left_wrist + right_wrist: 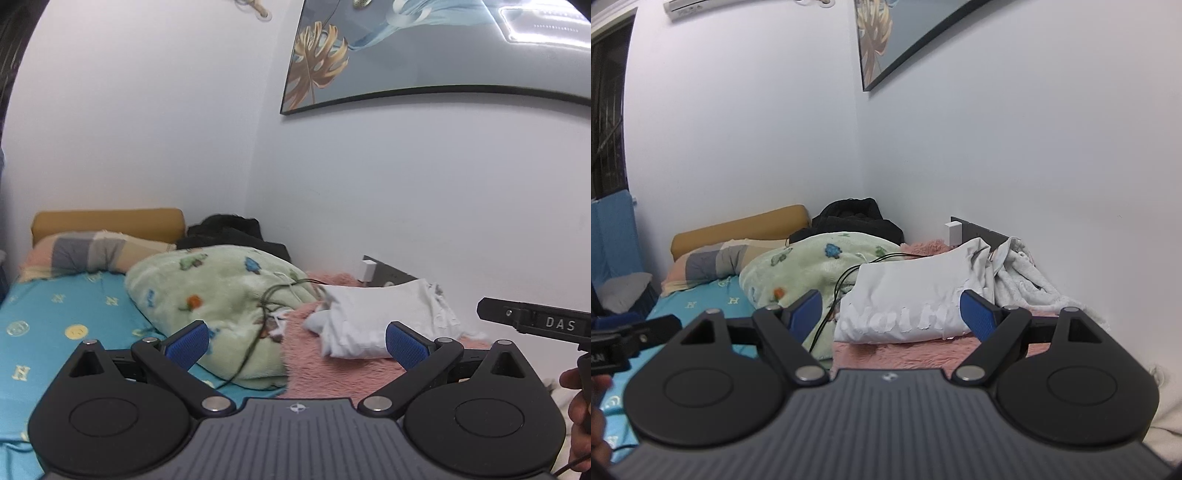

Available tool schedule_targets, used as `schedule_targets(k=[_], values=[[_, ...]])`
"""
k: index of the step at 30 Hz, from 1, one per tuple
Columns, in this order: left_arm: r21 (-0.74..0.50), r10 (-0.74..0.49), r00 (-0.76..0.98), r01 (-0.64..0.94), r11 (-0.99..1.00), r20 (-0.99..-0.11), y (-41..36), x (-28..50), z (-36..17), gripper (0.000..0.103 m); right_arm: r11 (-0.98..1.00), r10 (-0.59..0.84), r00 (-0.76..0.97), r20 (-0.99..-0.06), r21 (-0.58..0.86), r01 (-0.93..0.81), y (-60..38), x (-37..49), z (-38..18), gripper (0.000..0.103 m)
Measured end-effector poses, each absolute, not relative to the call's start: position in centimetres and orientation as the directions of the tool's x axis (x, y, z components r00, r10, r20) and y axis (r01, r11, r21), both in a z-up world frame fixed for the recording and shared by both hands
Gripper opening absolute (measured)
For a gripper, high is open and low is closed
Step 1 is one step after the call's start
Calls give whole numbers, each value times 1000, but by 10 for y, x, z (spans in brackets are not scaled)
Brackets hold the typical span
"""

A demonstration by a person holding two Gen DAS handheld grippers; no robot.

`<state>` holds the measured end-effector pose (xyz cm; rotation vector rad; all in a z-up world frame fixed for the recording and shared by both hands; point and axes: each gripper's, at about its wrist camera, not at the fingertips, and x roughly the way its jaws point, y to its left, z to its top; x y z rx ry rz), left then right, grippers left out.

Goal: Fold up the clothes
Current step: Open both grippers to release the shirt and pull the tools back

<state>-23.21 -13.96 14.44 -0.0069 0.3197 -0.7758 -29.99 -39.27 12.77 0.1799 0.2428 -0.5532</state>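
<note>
Two grippers are up in front of the bed, and both are spread wide with nothing between the blue pads. The left gripper [297,345] looks over the pink fuzzy blanket [332,373]. The right gripper [890,314] points at the same spot from a bit to the side.

Just past them lies the white shirt [905,295]. It sits on the pink blanket, near the wall, already folded into a flat bundle. No gripper touches it.

I think the shirt is soft and light. It will bend and sag when picked up, and the folds may fall open. It is not slippery, and it will not break. A good place to hold it is at the two near corners, or along the thick folded edge, one gripper on each side, so it stays flat.

Beside the shirt is a green blanket [218,295] with thin wires [258,321] lying over it. Behind that is a striped pillow [92,251] and a black heap [229,232] in the corner.

The right view shows pale letters on the front of the shirt and a white towel [1027,277] behind it. The left view shows the shirt's side as a lump, and the other gripper's black handle [535,321] at the edge
</note>
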Motion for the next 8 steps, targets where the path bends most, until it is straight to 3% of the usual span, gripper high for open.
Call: schedule_targets(k=[8], values=[[-118, -689, 674, 687, 717, -266, -137, -238, 145, 103, 823, -534, 805, -261, 59, 565, -383, -297, 126, 83]])
